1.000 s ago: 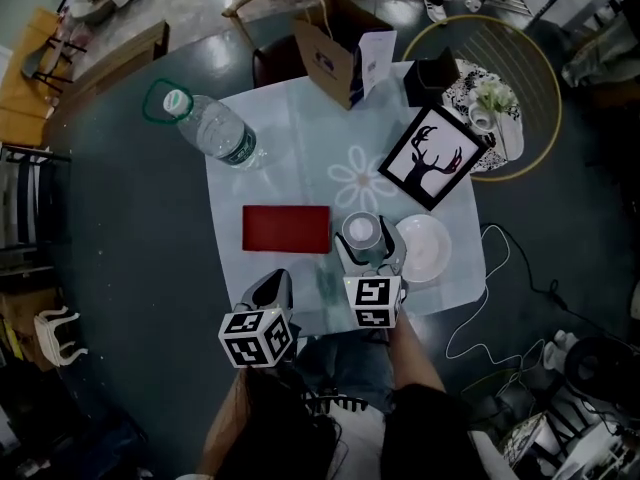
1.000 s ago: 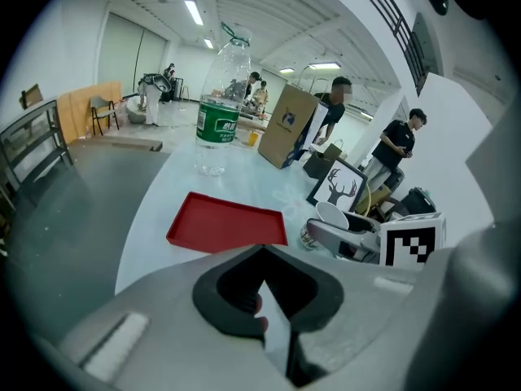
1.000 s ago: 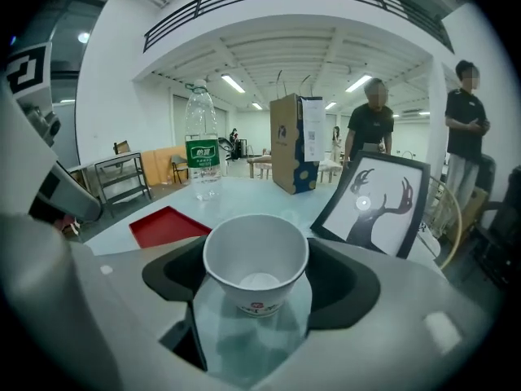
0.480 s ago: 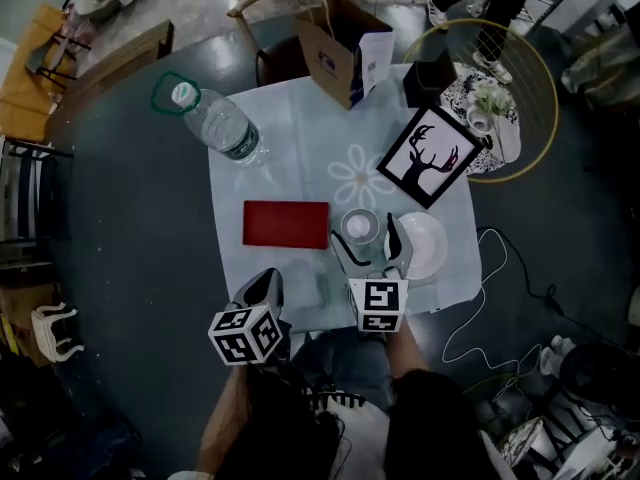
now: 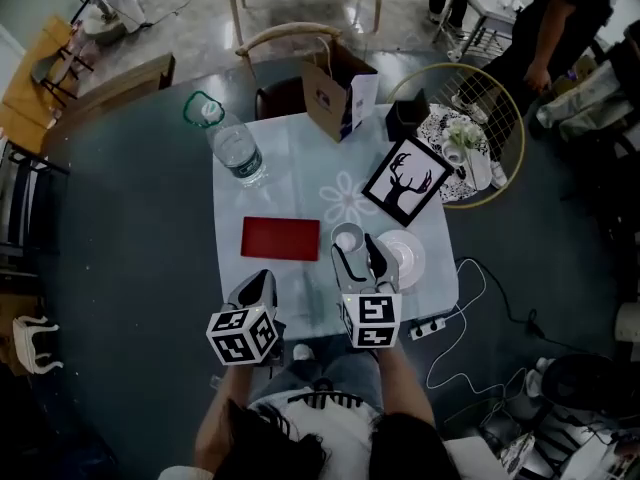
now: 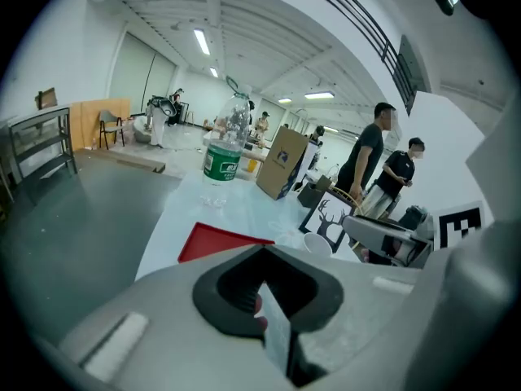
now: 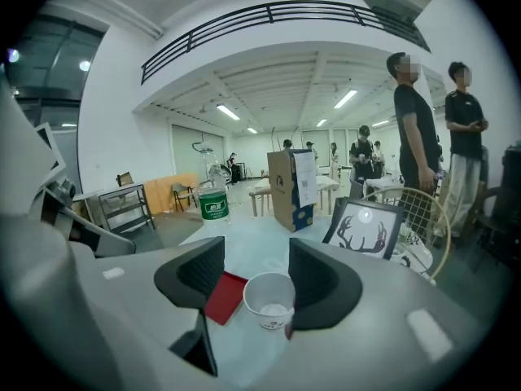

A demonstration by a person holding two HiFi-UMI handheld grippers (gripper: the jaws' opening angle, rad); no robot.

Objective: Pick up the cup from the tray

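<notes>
Compared with a second ago, the head view takes in more of the room and the table [image 5: 140, 198] shows smaller, while the cup [image 5: 347, 236] keeps its place on the pale tablecloth [image 5: 300, 183]. I note that the right gripper [image 5: 355, 251] has narrowed its gap since half a second ago: its outer jaw then overlapped the white plate [image 5: 402, 256] and now lies beside it. I record the right gripper as released, jaws apart, with the cup standing upright between them near their tips. In the right gripper view the cup sits closer to the right-hand pad; I cannot tell whether it touches. The cup is not on the red tray [image 5: 280, 238]. It stands on the cloth just beside it, with the tray at the cup's 9 o'clock and the plate at its 3 o'clock. The cup is white and its mouth faces up. I find the left gripper [image 5: 264, 278] clenched on nothing, its pads meeting in the left gripper view. It is at the cup's 8 o'clock, near the cloth's near edge and apart from the tray. A framed deer picture [image 5: 405, 180] lies at the cup's 1 o'clock, a water bottle [image 5: 236, 148] at 11 o'clock, and a brown paper bag [image 5: 335, 93] at 12 o'clock near the far edge.
</notes>
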